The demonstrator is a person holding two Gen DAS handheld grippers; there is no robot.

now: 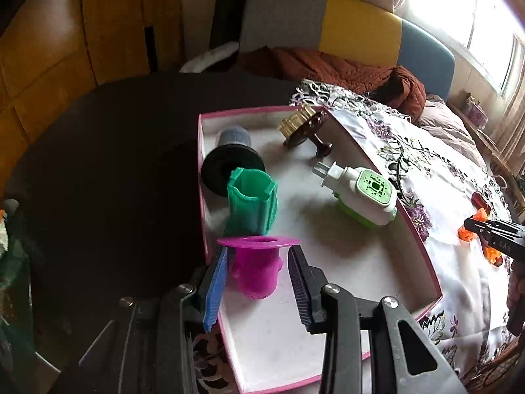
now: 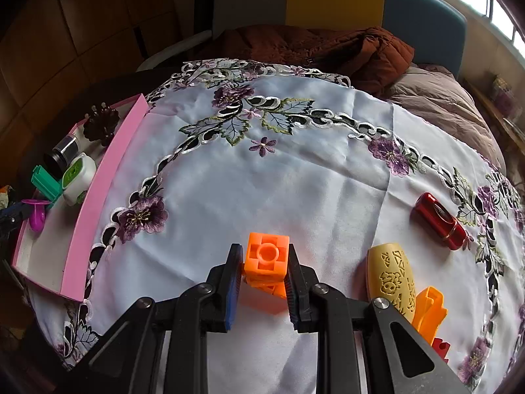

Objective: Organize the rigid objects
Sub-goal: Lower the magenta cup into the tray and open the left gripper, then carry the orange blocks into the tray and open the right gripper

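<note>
Letting go of the pink cup [image 1: 257, 269] was our job with the left gripper [image 1: 257, 282]. Its jaws stood a little apart, one on each side of the cup, and did not seem to press it. The cup sat upright in the box [image 1: 420, 229], near the left wall, just by the green cup [image 1: 252, 202]. To do it well, we thought we should open wider and pull straight back, so no pad caught the wide rim and tipped it. The plug [image 1: 361, 193] and the black cap [image 1: 229, 164] lay in the box too.

Our right gripper [image 2: 265, 272] was shut tight on the orange block [image 2: 266, 257], over the cloth [image 2: 295, 177]. We thought it should wait, then go to the bare part of the box. The red tube [image 2: 439, 225] and tan case [image 2: 392, 277] lay on the cloth.
</note>
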